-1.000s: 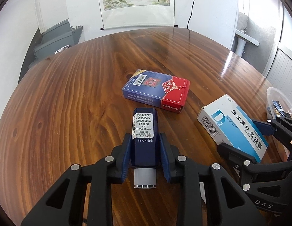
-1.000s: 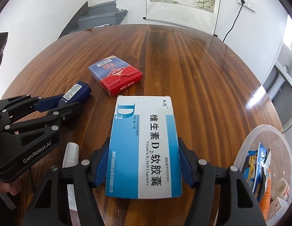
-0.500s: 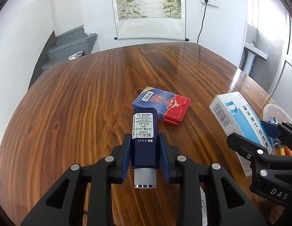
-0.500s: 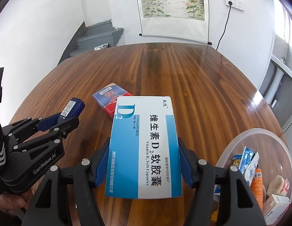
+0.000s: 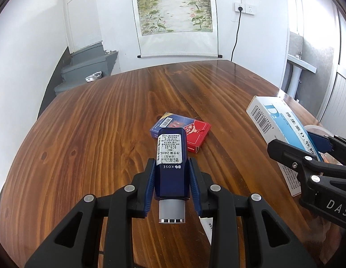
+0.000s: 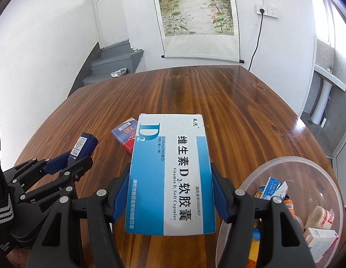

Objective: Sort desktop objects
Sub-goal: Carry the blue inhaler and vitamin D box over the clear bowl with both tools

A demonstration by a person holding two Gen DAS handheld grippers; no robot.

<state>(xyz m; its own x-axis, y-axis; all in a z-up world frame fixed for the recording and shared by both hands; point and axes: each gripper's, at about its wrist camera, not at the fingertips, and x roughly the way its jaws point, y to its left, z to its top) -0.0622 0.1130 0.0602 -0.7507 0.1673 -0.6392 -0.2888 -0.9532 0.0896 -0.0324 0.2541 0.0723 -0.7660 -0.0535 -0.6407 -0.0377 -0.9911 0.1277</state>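
My left gripper [image 5: 171,179] is shut on a dark blue bottle [image 5: 171,167] with a white label and a silver cap, held above the wooden table [image 5: 105,138]. The right gripper [image 6: 170,192] is shut on a blue and white vitamin D2 box [image 6: 170,174], also off the table. In the right wrist view the left gripper [image 6: 80,156] and its bottle [image 6: 83,146] hang at the left. From the left wrist view the D2 box [image 5: 277,120] and right gripper [image 5: 307,151] show at the right. A red and blue card box [image 5: 184,130] lies on the table ahead.
A clear plastic bowl [image 6: 295,163] with several small packets and boxes sits at the table's right near edge. A white paper slip [image 5: 207,225] lies under the left gripper. Beyond the table are grey steps [image 5: 88,67], a hanging scroll painting [image 5: 175,15] and a sink [image 6: 329,82].
Both grippers have lifted with their loads, and the table and card box now look smaller and further below. More of the wall and scroll shows in both views.
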